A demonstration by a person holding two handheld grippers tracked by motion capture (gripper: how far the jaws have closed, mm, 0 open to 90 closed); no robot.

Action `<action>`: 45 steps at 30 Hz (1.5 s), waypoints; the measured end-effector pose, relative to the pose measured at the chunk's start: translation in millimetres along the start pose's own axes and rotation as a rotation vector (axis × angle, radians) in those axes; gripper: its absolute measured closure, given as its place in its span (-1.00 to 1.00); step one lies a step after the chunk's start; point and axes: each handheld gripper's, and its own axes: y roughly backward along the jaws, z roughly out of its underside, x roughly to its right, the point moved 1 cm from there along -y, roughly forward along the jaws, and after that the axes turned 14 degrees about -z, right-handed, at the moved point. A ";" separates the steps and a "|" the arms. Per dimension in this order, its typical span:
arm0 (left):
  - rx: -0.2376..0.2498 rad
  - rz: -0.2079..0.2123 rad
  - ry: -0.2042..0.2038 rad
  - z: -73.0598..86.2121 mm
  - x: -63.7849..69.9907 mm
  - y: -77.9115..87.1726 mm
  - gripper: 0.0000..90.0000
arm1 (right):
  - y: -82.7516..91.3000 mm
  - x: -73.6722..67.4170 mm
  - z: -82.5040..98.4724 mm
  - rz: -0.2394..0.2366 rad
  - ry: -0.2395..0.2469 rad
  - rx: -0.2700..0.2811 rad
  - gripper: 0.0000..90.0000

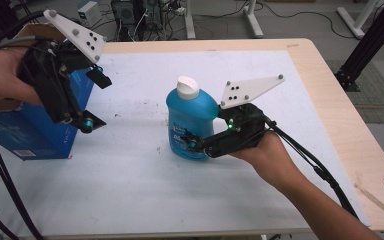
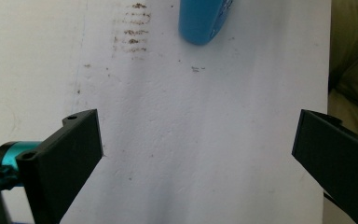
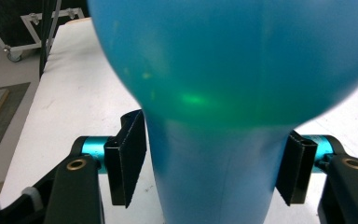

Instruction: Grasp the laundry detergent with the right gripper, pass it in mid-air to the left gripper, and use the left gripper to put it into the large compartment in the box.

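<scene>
A blue bottle (image 1: 192,117) with a white cap (image 1: 187,87) stands upright in the middle of the white mat (image 1: 130,185). My right gripper (image 1: 192,139) comes in from the right, level with the bottle's lower half, and has a jaw on each side of it. In the right gripper view both black pads (image 3: 128,158) lie against the bottle's (image 3: 223,70) narrow waist. My left gripper (image 1: 96,100) hangs at the left above a blue box, its jaws wide apart with nothing between them. The left gripper view looks down past that gripper (image 2: 196,149) at bare mat, with the bottle's edge (image 2: 200,21) at the top.
A blue cardboard box (image 1: 40,135) stands at the mat's left edge under the left hand. The wooden table (image 1: 325,100) shows beyond the mat on the right, with a thin stick (image 1: 377,200) near its right edge. Cables trail from both grippers.
</scene>
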 end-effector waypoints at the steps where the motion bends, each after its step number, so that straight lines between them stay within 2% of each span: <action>1: -0.001 0.001 -0.001 -0.1 0.0 -0.1 -0.96 | -0.1 0.0 0.0 -0.001 0.004 0.001 -0.17; 9: -0.003 0.002 0.004 1.2 -0.4 -0.6 -0.96 | -0.2 -1.8 1.5 0.030 0.028 0.008 -0.04; 18: 0.007 -0.001 0.018 1.7 0.1 0.2 -0.96 | 0.8 -1.3 3.0 0.024 0.022 0.024 0.01; 28: 0.031 0.001 0.015 -4.7 3.3 3.7 -0.96 | 5.6 -2.7 -1.8 -0.015 0.041 -0.010 0.02; 33: 0.024 0.001 0.003 -8.6 4.9 6.1 -0.96 | 8.7 -3.8 -6.3 -0.034 0.045 -0.015 0.01; 39: 0.026 0.004 -0.004 -22.0 10.0 15.0 -0.96 | 12.0 -3.1 -18.5 -0.068 0.061 -0.024 0.01; 45: 0.016 0.016 -0.043 -40.6 17.2 19.8 -0.96 | 10.0 1.1 -33.2 -0.102 0.071 -0.037 0.01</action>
